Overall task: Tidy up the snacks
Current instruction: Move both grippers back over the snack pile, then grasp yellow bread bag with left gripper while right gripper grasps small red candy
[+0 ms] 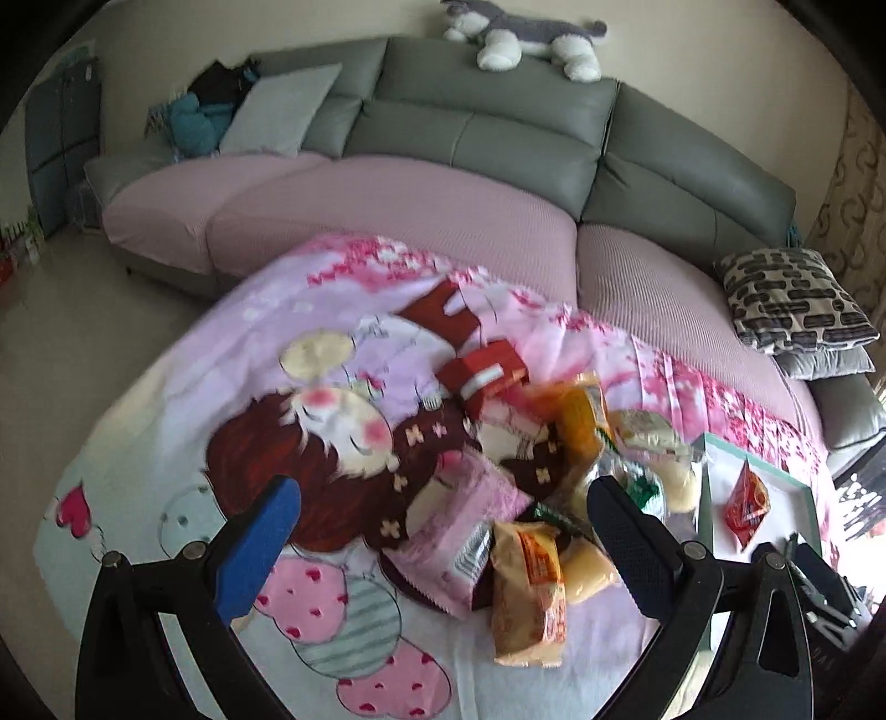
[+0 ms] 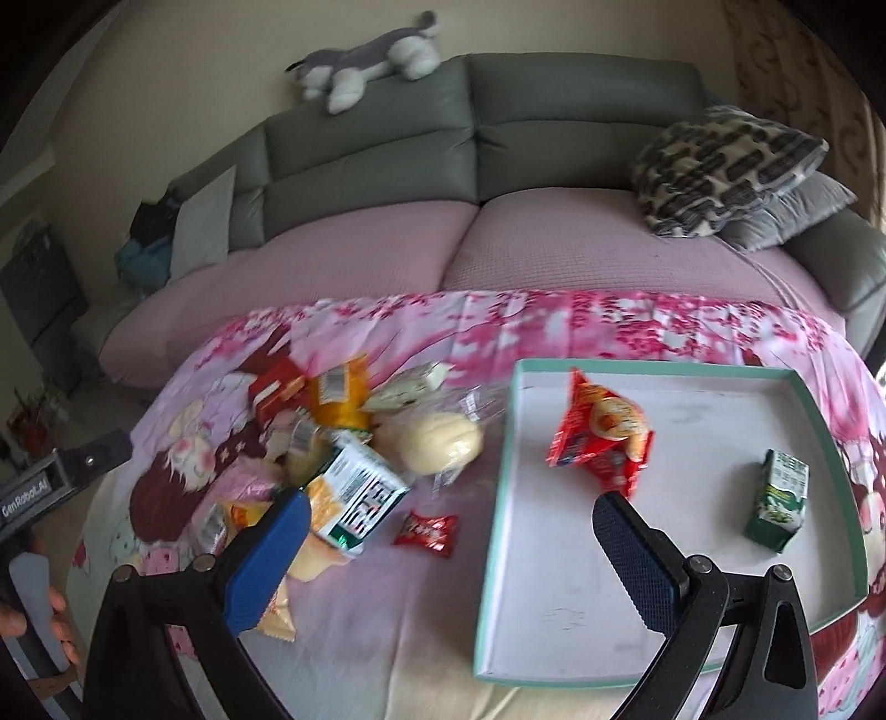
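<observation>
A heap of snacks lies on a pink cartoon blanket (image 1: 166, 443): a red box (image 1: 482, 374), an orange packet (image 1: 578, 412), a pink wrapper (image 1: 459, 531), a tan packet (image 1: 529, 592) and pale buns (image 2: 437, 443). A teal-rimmed white tray (image 2: 498, 498) holds a red snack bag (image 2: 601, 437) and a green carton (image 2: 778, 498). A small red candy (image 2: 425, 531) lies left of the tray. My left gripper (image 1: 443, 493) is open above the heap. My right gripper (image 2: 448, 509) is open and empty, hovering over the tray's left rim.
A grey sofa with pink seat covers (image 1: 387, 199) runs behind the blanket. A patterned cushion (image 2: 720, 166) and a plush dog (image 1: 526, 33) rest on it. The tray (image 1: 703, 498) and its red bag (image 1: 747, 498) show at the right of the left wrist view.
</observation>
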The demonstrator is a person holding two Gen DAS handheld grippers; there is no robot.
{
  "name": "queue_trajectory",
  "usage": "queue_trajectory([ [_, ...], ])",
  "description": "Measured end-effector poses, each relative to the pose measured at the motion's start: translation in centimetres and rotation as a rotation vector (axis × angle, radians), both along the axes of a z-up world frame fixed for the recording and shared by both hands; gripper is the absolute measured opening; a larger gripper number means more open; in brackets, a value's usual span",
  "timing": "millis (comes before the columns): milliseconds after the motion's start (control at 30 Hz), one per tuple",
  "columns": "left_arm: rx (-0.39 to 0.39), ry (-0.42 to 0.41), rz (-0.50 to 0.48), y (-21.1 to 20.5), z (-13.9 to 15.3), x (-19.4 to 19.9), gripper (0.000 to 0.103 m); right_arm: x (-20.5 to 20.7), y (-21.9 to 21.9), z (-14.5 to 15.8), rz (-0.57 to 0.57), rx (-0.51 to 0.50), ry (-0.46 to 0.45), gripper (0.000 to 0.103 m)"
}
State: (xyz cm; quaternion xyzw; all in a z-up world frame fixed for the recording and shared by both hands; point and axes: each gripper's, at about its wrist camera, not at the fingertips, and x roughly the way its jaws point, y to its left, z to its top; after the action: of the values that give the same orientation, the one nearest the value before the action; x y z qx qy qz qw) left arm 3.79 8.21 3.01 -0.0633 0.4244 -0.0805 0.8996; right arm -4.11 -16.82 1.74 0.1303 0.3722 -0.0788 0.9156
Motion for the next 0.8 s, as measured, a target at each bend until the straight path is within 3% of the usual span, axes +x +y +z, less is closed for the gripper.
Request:
queue_trajectory([
  [200, -0.016, 0.103, -0.049, -1.4, -2.6, 0.0, 0.103, 0.8, 2.3, -1.5, 0.066, -0.013, 0.058, 0.1],
  [400, -0.06, 0.19, -0.068, -2.4, -4.7, -0.3, 0.103, 1.4, 2.6, -3.6, 0.102, 0.023, 0.127, 0.077],
  [467, -0.082, 0.22, -0.085, -2.8, -5.3, -0.3, 0.103, 1.7, 2.5, -4.2, 0.108, 0.039, 0.14, 0.061],
  [567, -0.096, 0.244, -0.123, -3.5, -5.9, -0.4, 0.1, 2.2, 2.5, -4.8, 0.122, 0.055, 0.153, 0.057],
  [667, -0.156, 0.274, -0.157, -3.8, -6.3, -0.5, 0.089, 2.7, 2.5, -5.2, 0.144, 0.056, 0.159, 0.049],
  [800, -0.152, 0.294, -0.178, -4.5, -6.8, -0.5, 0.086, 3.6, 2.4, -5.8, 0.151, 0.057, 0.171, 0.044],
])
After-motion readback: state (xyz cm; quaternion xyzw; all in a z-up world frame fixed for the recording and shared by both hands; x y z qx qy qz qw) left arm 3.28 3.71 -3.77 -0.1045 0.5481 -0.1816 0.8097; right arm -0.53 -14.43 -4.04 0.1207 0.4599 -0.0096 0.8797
